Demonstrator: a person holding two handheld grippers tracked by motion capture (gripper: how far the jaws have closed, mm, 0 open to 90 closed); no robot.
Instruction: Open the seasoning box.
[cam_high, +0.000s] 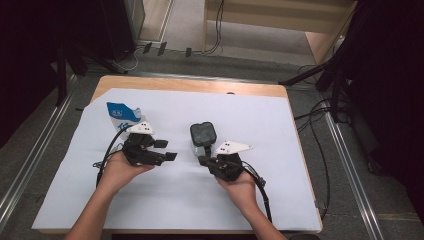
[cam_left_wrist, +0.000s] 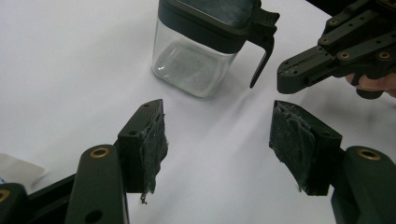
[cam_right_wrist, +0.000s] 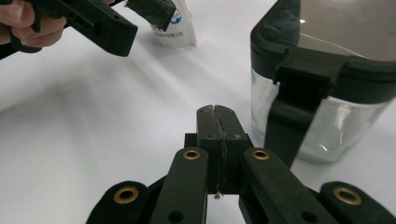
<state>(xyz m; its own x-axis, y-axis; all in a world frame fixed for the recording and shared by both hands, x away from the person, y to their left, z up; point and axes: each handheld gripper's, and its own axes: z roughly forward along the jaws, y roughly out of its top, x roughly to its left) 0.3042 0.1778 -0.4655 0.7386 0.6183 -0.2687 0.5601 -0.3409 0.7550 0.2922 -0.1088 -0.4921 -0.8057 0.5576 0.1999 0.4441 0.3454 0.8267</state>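
High view: both claws are near the jar (cam_high: 202, 138), nothing gripped yet; left claw (cam_high: 167, 151) open, right claw (cam_high: 202, 160) closed empty.

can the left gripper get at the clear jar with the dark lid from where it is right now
Probably yes. The left gripper has its jaws open and points toward the clear jar, with bare white table cover between them. The right gripper, jaws shut, sits close beside the jar's handle and could crowd that side.
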